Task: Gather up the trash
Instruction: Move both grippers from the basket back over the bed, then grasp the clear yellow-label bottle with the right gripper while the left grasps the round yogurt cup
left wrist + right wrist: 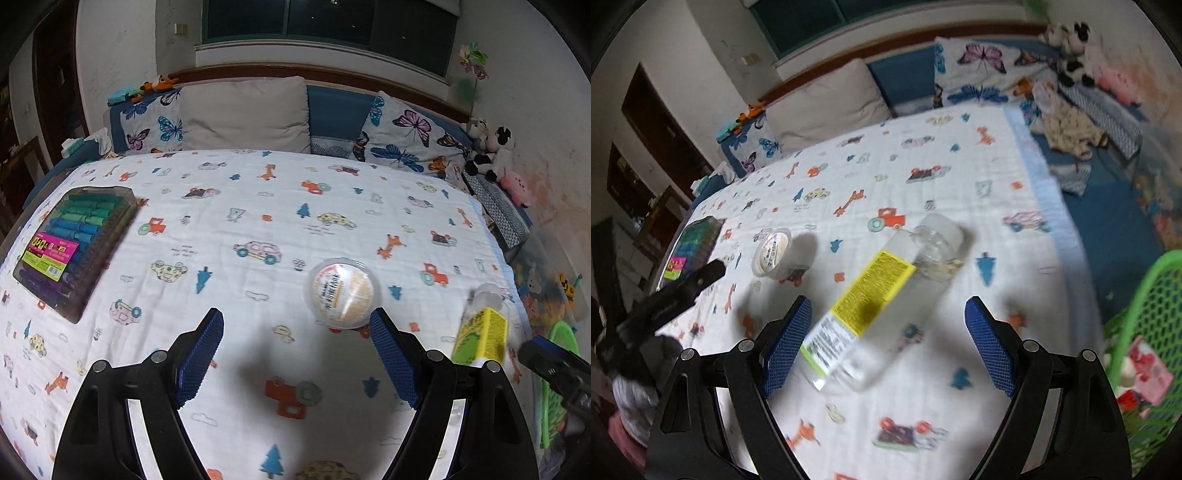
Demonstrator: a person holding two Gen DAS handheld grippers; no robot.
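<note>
A clear plastic bottle (875,295) with a yellow label lies on its side on the patterned sheet, partly between the blue pads of my right gripper (886,347), which is open and above it. The same bottle (482,328) shows at the right of the left wrist view. A round clear cup (341,290) with a printed lid rests on the sheet just beyond the right fingertip of my left gripper (295,358); this gripper is open and holds nothing. In the right wrist view the cup (772,251) sits left of the bottle, with the left gripper's black body (676,295) beside it.
A green mesh basket (1145,332) with pink packaging inside stands at the bed's right side. A clear case of coloured markers (74,247) lies at the sheet's left. Pillows (243,114) line the far end; plush toys (491,151) sit at the back right.
</note>
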